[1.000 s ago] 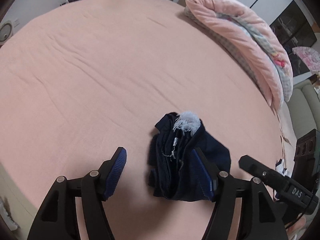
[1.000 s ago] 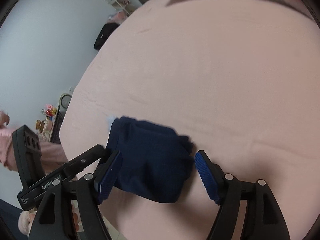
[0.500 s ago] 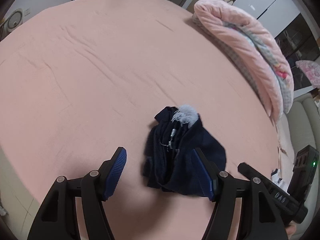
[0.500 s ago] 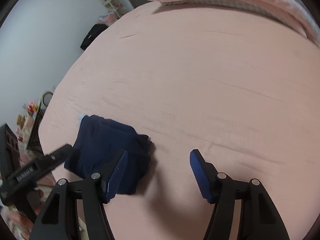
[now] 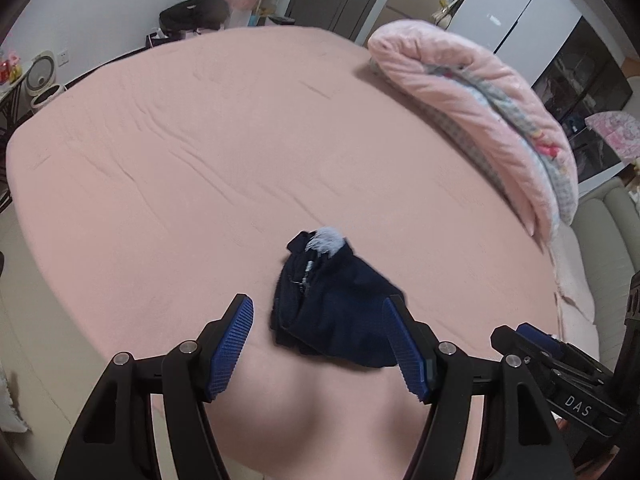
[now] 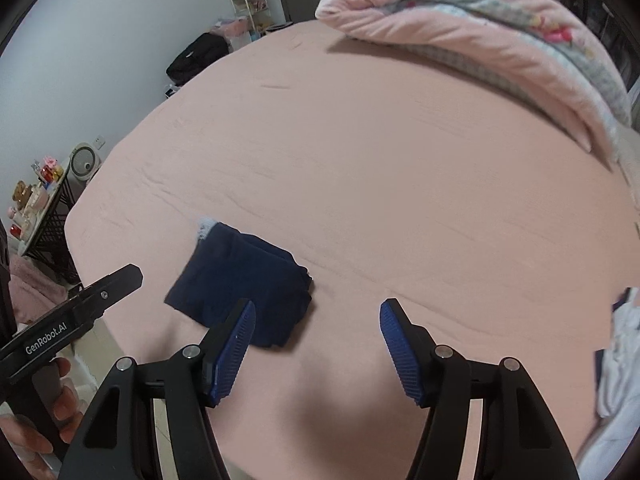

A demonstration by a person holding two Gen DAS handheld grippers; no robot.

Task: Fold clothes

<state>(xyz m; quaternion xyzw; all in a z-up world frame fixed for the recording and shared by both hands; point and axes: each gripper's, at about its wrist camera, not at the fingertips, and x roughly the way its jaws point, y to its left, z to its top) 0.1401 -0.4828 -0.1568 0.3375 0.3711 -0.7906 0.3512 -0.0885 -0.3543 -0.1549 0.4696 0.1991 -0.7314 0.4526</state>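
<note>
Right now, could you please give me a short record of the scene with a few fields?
surface: pink bed
garment: navy, folded into a small bundle, lying near the bed's near edge
trim: pale fluffy tuft at the bundle's far end
left hand-held gripper: open, above the bundle, not touching it
right hand-held gripper: open, nothing between its fingers, bundle to its left
bedding: rolled pink quilt at the bed's far right
other laundry: pale cloth at the right edge

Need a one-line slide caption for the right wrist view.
Open right gripper above pink bedsheet; folded navy garment lies released beside it.
</note>
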